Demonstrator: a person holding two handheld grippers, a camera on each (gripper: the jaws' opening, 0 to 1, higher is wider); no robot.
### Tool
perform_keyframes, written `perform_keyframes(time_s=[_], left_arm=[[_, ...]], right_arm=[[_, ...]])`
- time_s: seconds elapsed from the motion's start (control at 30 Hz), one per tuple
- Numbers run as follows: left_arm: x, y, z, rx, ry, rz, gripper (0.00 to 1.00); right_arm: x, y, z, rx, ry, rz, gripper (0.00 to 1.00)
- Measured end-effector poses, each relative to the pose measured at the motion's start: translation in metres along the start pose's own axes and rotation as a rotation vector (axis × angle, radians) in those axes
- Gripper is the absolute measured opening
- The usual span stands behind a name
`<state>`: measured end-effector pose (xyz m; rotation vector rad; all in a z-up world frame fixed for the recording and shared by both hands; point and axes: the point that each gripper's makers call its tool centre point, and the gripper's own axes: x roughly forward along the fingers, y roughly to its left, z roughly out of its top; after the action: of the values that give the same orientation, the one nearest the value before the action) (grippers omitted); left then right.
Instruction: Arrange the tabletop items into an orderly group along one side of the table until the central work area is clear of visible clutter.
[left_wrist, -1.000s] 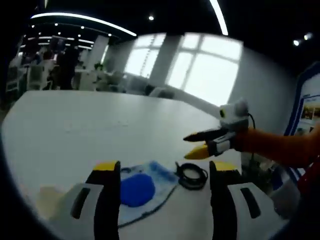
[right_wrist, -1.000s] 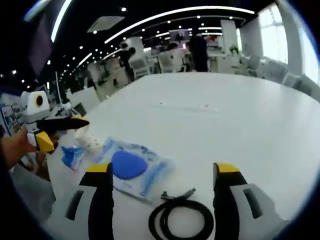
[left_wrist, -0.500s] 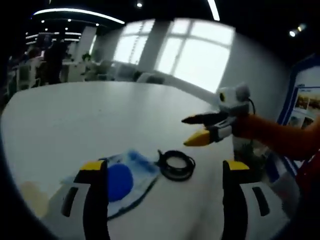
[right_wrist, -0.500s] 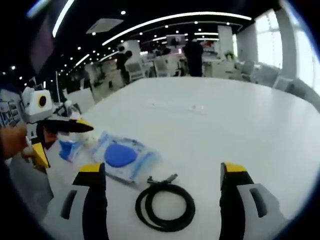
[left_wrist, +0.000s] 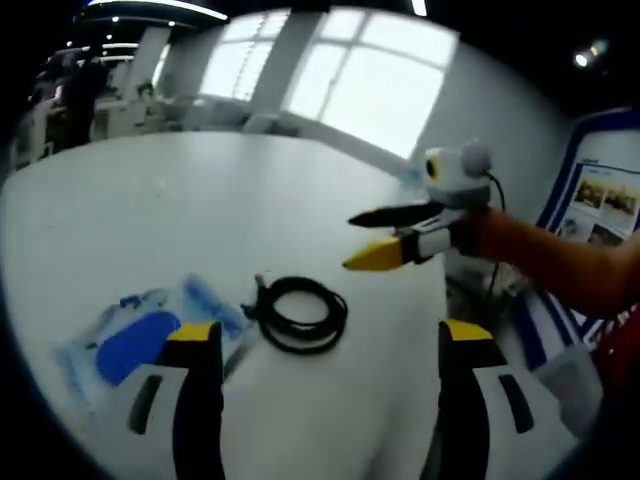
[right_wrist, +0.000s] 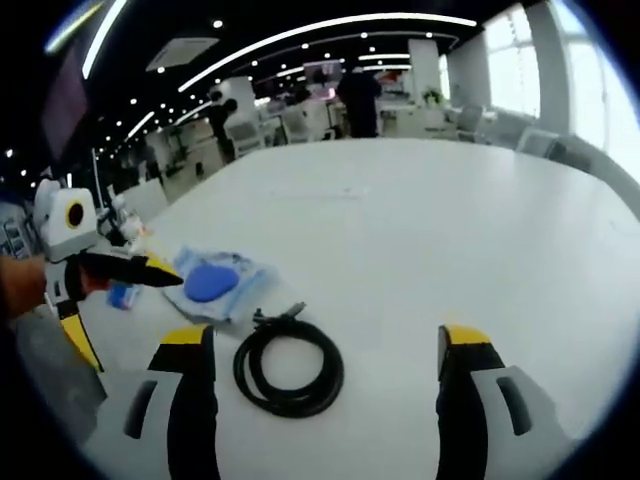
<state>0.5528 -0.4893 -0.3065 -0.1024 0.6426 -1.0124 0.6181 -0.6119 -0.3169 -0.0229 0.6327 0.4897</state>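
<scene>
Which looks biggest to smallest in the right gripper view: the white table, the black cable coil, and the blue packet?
1. white table, clearly largest.
2. black cable coil.
3. blue packet; it lies farther from the camera and is partly hidden, so this order is unsure.

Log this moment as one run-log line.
left gripper: open, empty | right gripper: open, empty | black cable coil: on table, untouched | blue packet: beside coil | table

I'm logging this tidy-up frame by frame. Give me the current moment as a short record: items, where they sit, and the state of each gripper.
surface: white table
cable: black coiled cable, flat on the table
pouch: clear pouch with blue pad, beside the cable's plug end
small item: blue packet near the table edge, details unclear
left gripper: open, holding nothing
right gripper: open, holding nothing, cable lying between its fingers
</scene>
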Motion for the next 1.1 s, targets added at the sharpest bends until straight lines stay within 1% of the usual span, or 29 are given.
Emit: perform_keyframes(time_s=[0.13,0.2,0.3,0.43,0.47,0.53,0.6,0.67,0.7,0.8,0.87,0.9,0.93,1.0,1.1], left_arm=[[0.015,-0.005,-0.012,-0.034,0.034,-0.019,0.83],[0.022,-0.004,-0.019,-0.06,0.052,-0.016,0.81],[0.029,-0.005,-0.023,-0.097,0.06,-0.022,0.77],[0.037,0.003,-0.031,-0.125,0.082,-0.004,0.69],[0.039,0.005,-0.032,-0.13,0.082,-0.002,0.67],[0.042,0.009,-0.033,-0.14,0.087,0.0,0.6],[0.044,0.016,-0.035,-0.14,0.09,0.021,0.51],[0.046,0.02,-0.034,-0.157,0.087,0.031,0.44],[0.047,0.021,-0.034,-0.161,0.086,0.031,0.39],[0.049,0.026,-0.035,-0.182,0.087,0.043,0.31],[0.05,0.03,-0.036,-0.191,0.091,0.056,0.26],[0.051,0.031,-0.037,-0.192,0.094,0.06,0.22],[0.051,0.032,-0.037,-0.193,0.1,0.064,0.21],[0.052,0.033,-0.038,-0.192,0.104,0.069,0.19],[0.056,0.035,-0.038,-0.199,0.116,0.078,0.19]], right_arm=[[0.0,-0.005,-0.008,0.011,0.011,0.001,0.89],[0.001,-0.007,-0.012,0.018,0.019,0.001,0.88],[0.004,-0.008,-0.018,0.028,0.03,0.01,0.86],[0.011,-0.009,-0.028,0.035,0.062,0.027,0.8],[0.012,-0.009,-0.03,0.035,0.068,0.028,0.78],[0.016,-0.009,-0.034,0.034,0.088,0.037,0.73],[0.02,-0.006,-0.037,0.035,0.106,0.056,0.61],[0.024,-0.003,-0.038,0.031,0.119,0.068,0.47],[0.026,-0.002,-0.038,0.027,0.123,0.071,0.44],[0.034,0.004,-0.04,0.005,0.149,0.086,0.37],[0.038,0.005,-0.041,-0.005,0.162,0.09,0.31],[0.04,0.006,-0.042,-0.011,0.17,0.09,0.29],[0.041,0.007,-0.043,-0.017,0.176,0.09,0.29],[0.045,0.007,-0.043,-0.02,0.181,0.09,0.3],[0.049,0.007,-0.046,-0.024,0.202,0.092,0.27]])
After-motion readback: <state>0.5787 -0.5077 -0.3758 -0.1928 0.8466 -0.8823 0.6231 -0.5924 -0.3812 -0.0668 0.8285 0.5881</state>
